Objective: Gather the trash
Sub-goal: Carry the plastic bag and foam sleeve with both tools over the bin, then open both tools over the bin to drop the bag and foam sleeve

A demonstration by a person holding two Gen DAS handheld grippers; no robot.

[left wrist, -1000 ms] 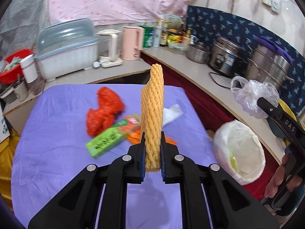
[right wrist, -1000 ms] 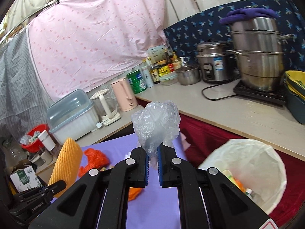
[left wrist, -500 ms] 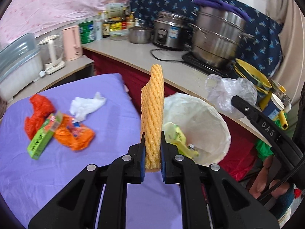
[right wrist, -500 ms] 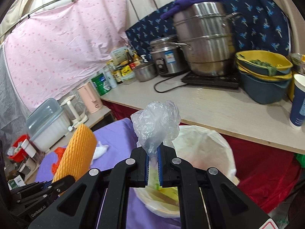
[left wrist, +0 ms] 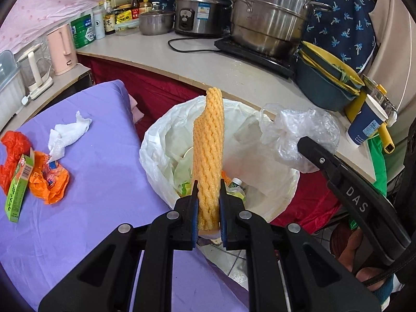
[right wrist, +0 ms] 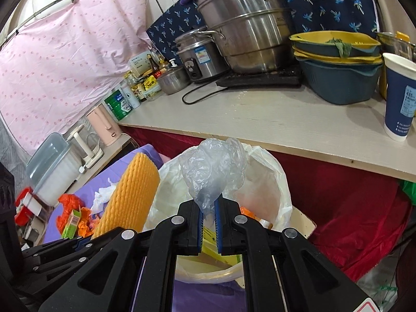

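Note:
My left gripper [left wrist: 208, 195] is shut on an upright yellow foam net sleeve [left wrist: 209, 150], held over the near rim of the white-lined trash bin [left wrist: 156, 143]. My right gripper [right wrist: 208, 214] is shut on a crumpled clear plastic bag [right wrist: 213, 171], held above the same bin [right wrist: 267, 182]. The bin holds several scraps. The foam sleeve also shows in the right wrist view [right wrist: 130, 197], and the clear bag in the left wrist view [left wrist: 293, 132]. On the purple table [left wrist: 98, 171] lie a white tissue [left wrist: 67, 135], orange wrappers [left wrist: 46, 179], a red bag [left wrist: 13, 143] and a green box [left wrist: 18, 187].
A counter [left wrist: 208, 67] behind the bin carries a large steel steamer pot [left wrist: 267, 13], a rice cooker [left wrist: 200, 13], stacked basins [left wrist: 327, 80], a blue paper cup [left wrist: 366, 124], bottles and a pink kettle [left wrist: 62, 49]. Red cloth hangs below the counter.
Both grippers have swung right from over the table to the trash bin, carrying the foam sleeve and the clear bag. Both stay shut.

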